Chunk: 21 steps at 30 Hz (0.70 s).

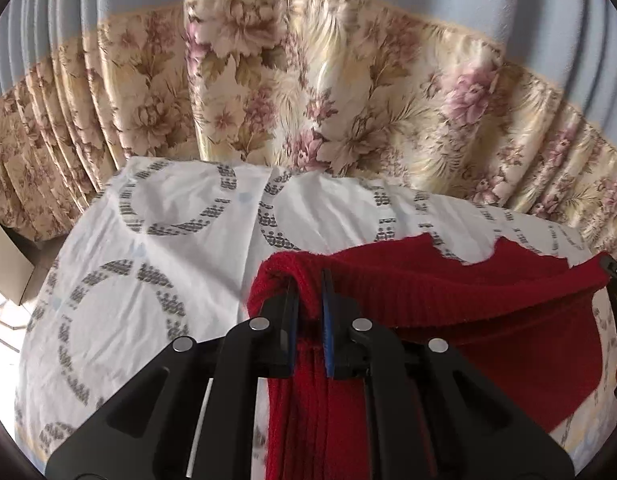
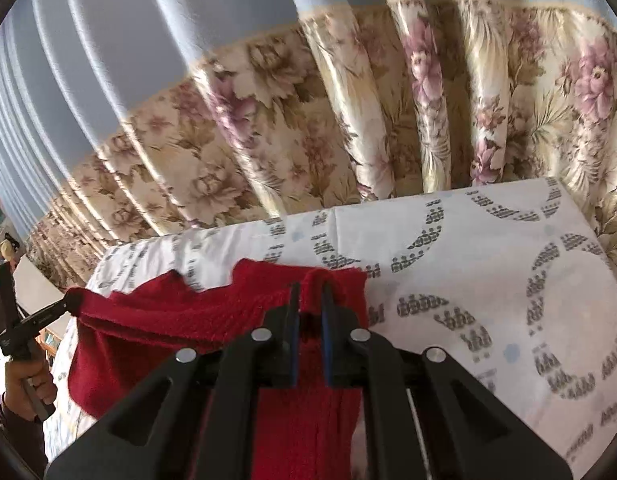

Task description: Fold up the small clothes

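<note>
Here the red ribbed knit garment (image 1: 448,296) hangs stretched between both tools, low and centre in each view, lifted above the white sheet printed with grey rings (image 1: 156,248). The left gripper (image 1: 308,300) has its fingers nearly closed, pinching one bunched corner; the right gripper (image 2: 310,304) pinches the other corner the same way (its black tip also peeks in at the right edge of the left view). To fold well, I judge both corners should travel level, keeping the top edge taut, then lower together so the hanging half lands flat without twisting.
</note>
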Tool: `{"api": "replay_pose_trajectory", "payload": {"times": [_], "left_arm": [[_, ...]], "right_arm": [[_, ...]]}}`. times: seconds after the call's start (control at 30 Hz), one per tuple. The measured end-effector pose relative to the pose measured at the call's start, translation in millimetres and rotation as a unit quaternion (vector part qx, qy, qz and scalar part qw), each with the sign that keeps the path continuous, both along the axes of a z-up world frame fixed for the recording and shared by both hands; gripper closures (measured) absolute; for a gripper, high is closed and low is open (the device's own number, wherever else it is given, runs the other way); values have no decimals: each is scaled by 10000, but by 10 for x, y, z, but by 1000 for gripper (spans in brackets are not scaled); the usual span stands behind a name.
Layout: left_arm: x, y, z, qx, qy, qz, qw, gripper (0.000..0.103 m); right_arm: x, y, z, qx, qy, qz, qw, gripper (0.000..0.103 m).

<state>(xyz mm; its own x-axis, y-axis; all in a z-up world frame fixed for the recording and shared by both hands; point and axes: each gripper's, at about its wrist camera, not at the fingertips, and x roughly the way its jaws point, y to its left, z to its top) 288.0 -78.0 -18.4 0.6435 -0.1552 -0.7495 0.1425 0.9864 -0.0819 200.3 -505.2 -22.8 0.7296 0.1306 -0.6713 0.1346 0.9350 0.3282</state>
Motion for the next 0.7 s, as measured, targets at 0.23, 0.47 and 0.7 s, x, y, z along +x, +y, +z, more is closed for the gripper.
{"api": "replay_pose_trajectory", "payload": {"times": [0.23,0.47,0.7], "left_arm": [[397,-128,-180,239,39,152,9996,84],[503,-5,12,471,-304,576,9968,34],[161,225,192,561,-461,535,9959,13]], "right_arm": [[442,-26,-205,-178,237,-161,9994,90],[424,-253,-63,-121,-90,-727,9972,27],[21,-141,96,-856,-61,-430,9954,27]]}}
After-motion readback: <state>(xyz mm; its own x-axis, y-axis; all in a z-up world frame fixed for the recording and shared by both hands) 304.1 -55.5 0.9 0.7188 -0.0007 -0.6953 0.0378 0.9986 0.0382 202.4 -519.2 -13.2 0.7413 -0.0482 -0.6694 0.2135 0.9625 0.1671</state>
